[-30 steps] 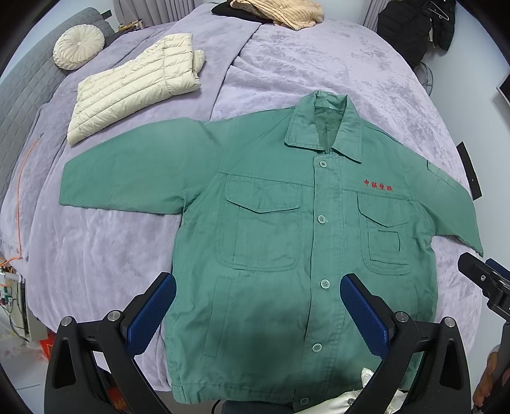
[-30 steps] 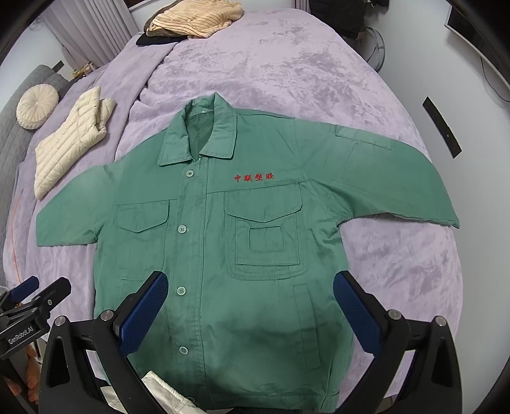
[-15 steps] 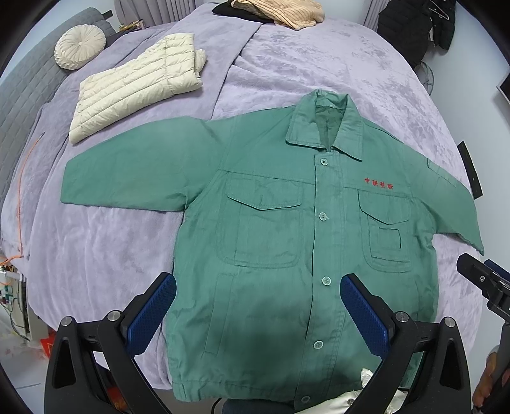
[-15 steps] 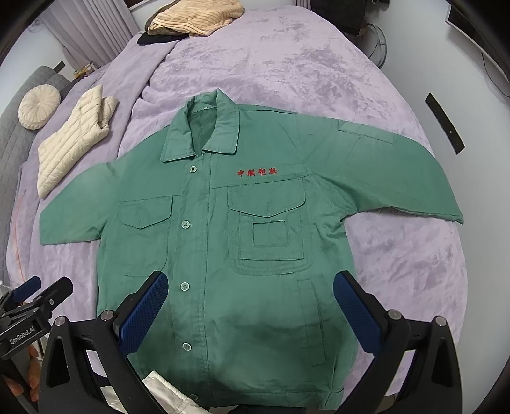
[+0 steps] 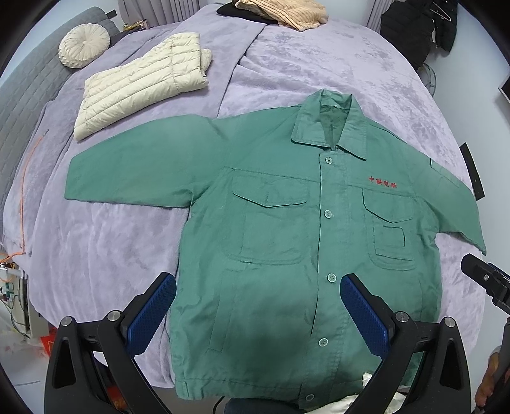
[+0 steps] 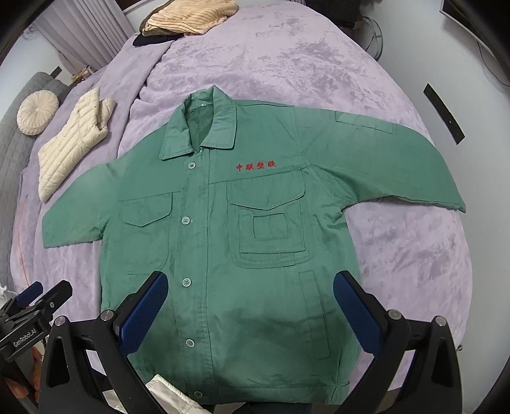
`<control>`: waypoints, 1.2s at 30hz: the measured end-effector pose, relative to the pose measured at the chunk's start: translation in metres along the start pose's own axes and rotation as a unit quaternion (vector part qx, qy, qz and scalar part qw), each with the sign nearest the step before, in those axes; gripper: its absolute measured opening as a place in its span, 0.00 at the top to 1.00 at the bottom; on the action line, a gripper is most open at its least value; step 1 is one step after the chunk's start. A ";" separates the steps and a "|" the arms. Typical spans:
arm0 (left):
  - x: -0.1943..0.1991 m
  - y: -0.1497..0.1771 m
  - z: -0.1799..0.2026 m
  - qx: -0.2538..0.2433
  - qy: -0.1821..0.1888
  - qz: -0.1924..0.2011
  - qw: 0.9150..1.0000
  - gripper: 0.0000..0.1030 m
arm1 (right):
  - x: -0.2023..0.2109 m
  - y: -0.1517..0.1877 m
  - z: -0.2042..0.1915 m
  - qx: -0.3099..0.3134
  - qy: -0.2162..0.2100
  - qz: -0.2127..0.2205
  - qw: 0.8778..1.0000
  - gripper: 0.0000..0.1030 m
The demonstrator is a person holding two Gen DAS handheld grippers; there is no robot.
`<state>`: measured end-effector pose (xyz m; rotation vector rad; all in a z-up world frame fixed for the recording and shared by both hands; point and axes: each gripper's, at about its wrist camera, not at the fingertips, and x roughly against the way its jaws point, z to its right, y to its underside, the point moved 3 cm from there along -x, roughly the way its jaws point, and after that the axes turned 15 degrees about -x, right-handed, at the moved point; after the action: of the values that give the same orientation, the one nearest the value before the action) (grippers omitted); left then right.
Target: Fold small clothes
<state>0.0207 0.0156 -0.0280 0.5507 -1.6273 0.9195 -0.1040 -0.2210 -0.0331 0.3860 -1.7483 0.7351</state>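
So, in the left wrist view the green jacket [image 5: 287, 229] lies flat and buttoned on the purple bed [image 5: 95, 248], both sleeves spread; the left gripper [image 5: 257, 307] hovers released over the near hem. In the right wrist view the right gripper [image 6: 250, 304] is spread apart too, holding nothing. No fold is made yet, I think.

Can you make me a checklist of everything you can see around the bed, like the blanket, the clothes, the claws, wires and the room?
Surface: purple blanket covering the bed.
Job's things: green jacket lying flat, front up, buttoned, both sleeves spread out, no fold yet.
Clutter: cream puffer jacket folded, round cushion, tan sweater on a dark garment at the far end, white cloth at the near hem.
Grippers: left claw open, over the jacket's lower half; right claw open, likewise; both hold nothing.
Cables: orange cable along the bed's left edge.
Surroundings: grey headboard, dark coat hanging, curtains.
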 end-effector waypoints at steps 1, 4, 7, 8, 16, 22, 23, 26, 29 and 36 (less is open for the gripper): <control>0.000 0.000 -0.001 0.001 0.000 0.000 1.000 0.00 | 0.000 0.000 0.000 0.000 0.000 0.000 1.000 0.00; -0.001 0.000 -0.002 0.001 0.000 -0.001 1.000 0.00 | 0.000 0.001 0.001 -0.001 0.002 0.000 1.000 0.00; -0.004 0.000 -0.002 0.000 0.002 -0.001 1.000 0.00 | -0.001 0.001 0.002 -0.003 0.004 -0.002 1.000 0.00; -0.005 0.000 -0.003 -0.001 0.002 -0.002 1.000 0.00 | -0.001 0.002 0.003 -0.004 0.005 -0.002 1.000 0.00; -0.013 0.002 -0.008 -0.001 0.005 -0.008 1.000 0.00 | -0.009 0.006 -0.004 -0.002 0.005 -0.011 1.000 0.00; -0.025 0.007 -0.022 0.004 0.011 -0.020 1.000 0.00 | -0.022 0.010 -0.020 0.001 0.008 -0.020 1.000 0.00; -0.028 0.008 -0.025 0.005 0.012 -0.021 1.000 0.00 | -0.024 0.010 -0.022 0.001 0.005 -0.022 1.000 0.00; -0.039 0.011 -0.039 0.015 0.023 -0.023 0.999 0.00 | -0.030 0.014 -0.034 0.011 -0.007 -0.022 1.000 0.00; -0.054 0.012 -0.060 0.043 0.047 -0.020 0.998 0.00 | -0.040 0.021 -0.050 0.024 -0.012 -0.027 0.999 0.00; -0.108 0.018 -0.164 0.137 0.055 0.010 0.989 0.00 | -0.082 0.045 -0.100 0.053 -0.018 -0.063 0.996 0.00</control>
<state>0.1322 0.1451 -0.1261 0.6591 -1.4182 1.1779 -0.0325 -0.1309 -0.1070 0.5796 -1.7051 0.7351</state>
